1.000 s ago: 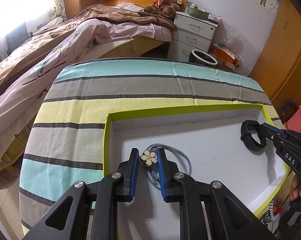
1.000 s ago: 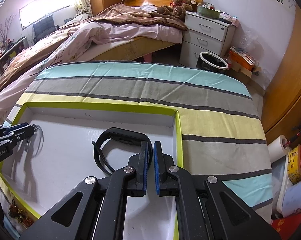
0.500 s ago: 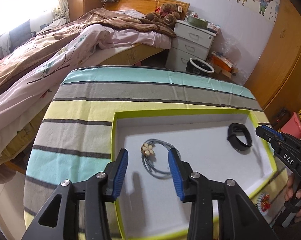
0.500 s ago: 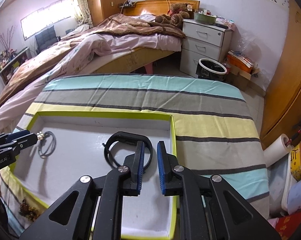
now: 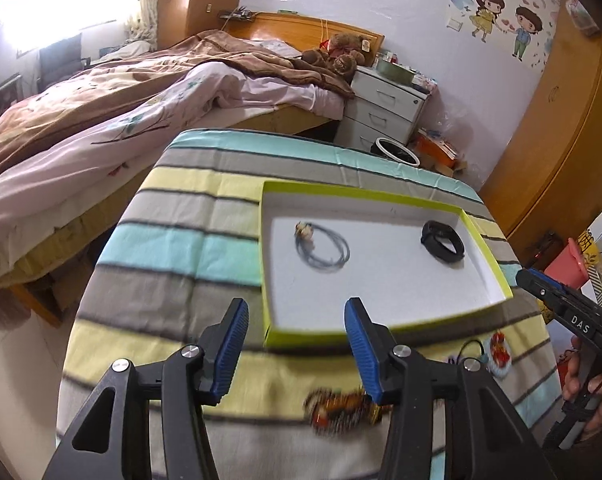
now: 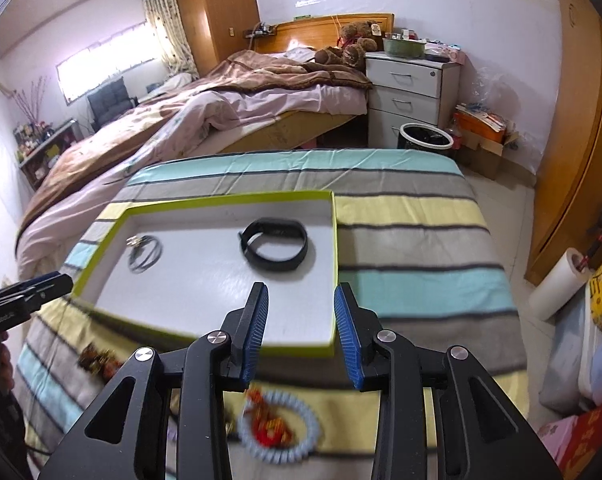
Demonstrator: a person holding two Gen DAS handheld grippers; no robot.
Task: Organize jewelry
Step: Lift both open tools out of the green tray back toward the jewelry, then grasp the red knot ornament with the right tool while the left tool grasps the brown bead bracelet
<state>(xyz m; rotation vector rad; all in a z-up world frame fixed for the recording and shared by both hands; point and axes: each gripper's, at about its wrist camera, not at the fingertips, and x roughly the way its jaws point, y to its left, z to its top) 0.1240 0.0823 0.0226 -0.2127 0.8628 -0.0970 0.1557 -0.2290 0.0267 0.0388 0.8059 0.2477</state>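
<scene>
Striped cloth (image 5: pixel 173 248) bears a tray (image 5: pixel 365 196) holding necklace (image 5: pixel 321 248) and black band (image 6: pixel 275 246); both grippers' jaws are opening, empty.

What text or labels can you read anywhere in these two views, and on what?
"DAS": white letters on the black right gripper, seen from the left wrist.
White lettering on the black left gripper, seen from the right wrist: too blurred to read.
Yellow box at the right edge: print unreadable.
</scene>
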